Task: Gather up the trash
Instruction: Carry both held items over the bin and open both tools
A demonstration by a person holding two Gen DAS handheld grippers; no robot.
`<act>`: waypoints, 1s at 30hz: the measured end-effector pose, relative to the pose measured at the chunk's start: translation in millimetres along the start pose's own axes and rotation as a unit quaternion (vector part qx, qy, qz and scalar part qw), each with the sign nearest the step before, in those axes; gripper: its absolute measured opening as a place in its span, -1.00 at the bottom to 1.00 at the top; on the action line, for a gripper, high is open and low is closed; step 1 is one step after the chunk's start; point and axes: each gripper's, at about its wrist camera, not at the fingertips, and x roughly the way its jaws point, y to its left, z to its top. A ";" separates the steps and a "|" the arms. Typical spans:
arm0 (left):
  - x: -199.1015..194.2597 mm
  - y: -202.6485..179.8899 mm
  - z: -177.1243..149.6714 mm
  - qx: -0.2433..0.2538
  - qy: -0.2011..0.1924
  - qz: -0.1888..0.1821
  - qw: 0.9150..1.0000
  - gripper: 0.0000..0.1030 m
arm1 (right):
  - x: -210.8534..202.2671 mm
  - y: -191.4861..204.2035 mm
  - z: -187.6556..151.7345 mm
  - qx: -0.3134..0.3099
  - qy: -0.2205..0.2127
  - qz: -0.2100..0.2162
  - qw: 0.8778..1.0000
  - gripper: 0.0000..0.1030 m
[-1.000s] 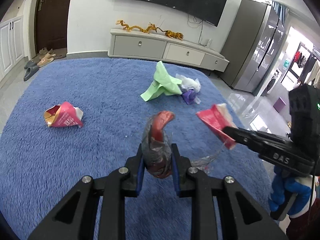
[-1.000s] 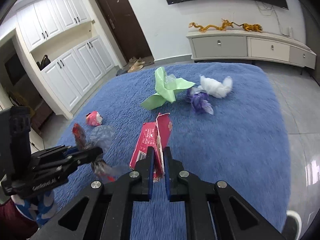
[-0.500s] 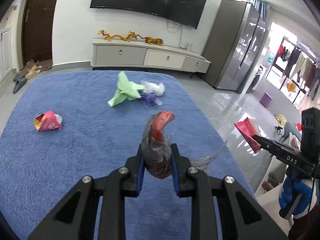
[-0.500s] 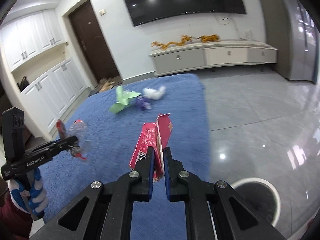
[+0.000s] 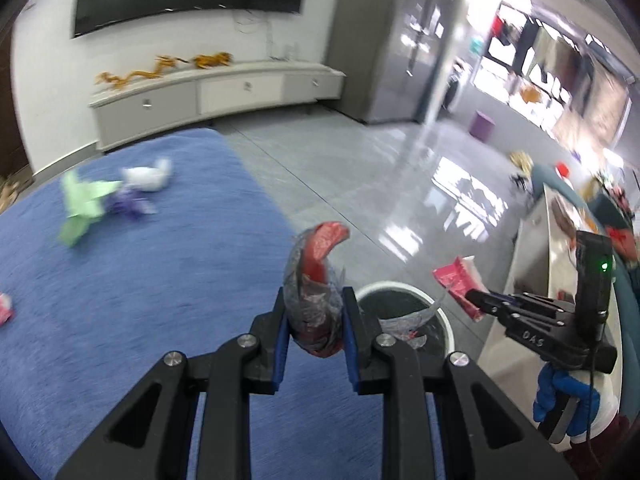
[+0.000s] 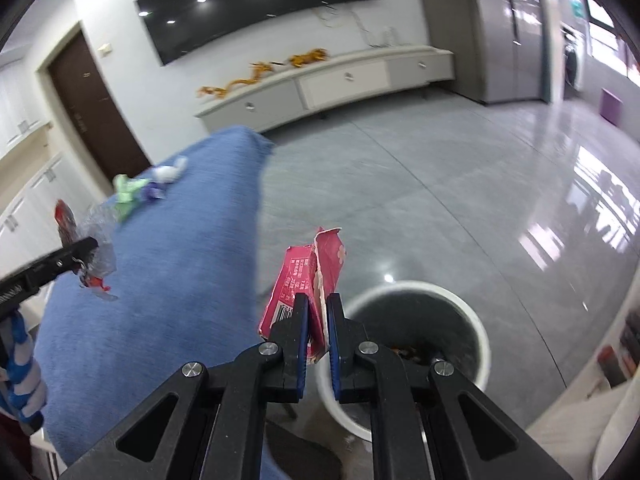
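Grey floor, bin's littered bottom only from right claw pinching pink carton; left claw clamping wrapper.

Both grippers now beside bin

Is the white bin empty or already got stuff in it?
Not empty. The right wrist view shows some orange-brown scraps at the bottom of the white bin; how much lies there is hidden behind the right gripper.

A dark television hangs above a long pale cabinet bearing golden dragon figures. A brown door stands left; perhaps a purple stool sits far off.
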 end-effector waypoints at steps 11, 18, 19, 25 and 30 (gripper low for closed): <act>95.1 -74.6 13.4 0.013 0.094 -0.040 0.995 -0.54 | 30.2 -70.9 -26.0 0.071 0.049 -0.031 0.996 -0.80; 133.7 -94.5 19.1 0.006 0.127 -0.061 0.990 -0.41 | 48.9 -88.1 -33.6 0.088 0.070 -0.048 0.992 -0.76; 138.3 -97.1 19.3 0.003 0.131 -0.065 0.989 -0.34 | 50.6 -90.0 -35.9 0.091 0.073 -0.048 0.992 -0.74; 149.7 -108.4 20.2 0.004 0.136 -0.076 0.988 -0.04 | 53.4 -103.8 -43.7 0.112 0.083 -0.059 0.989 -0.48; 143.7 -114.4 19.4 0.013 0.133 -0.081 0.988 -0.04 | 47.4 -109.9 -44.7 0.120 0.077 -0.063 0.988 -0.40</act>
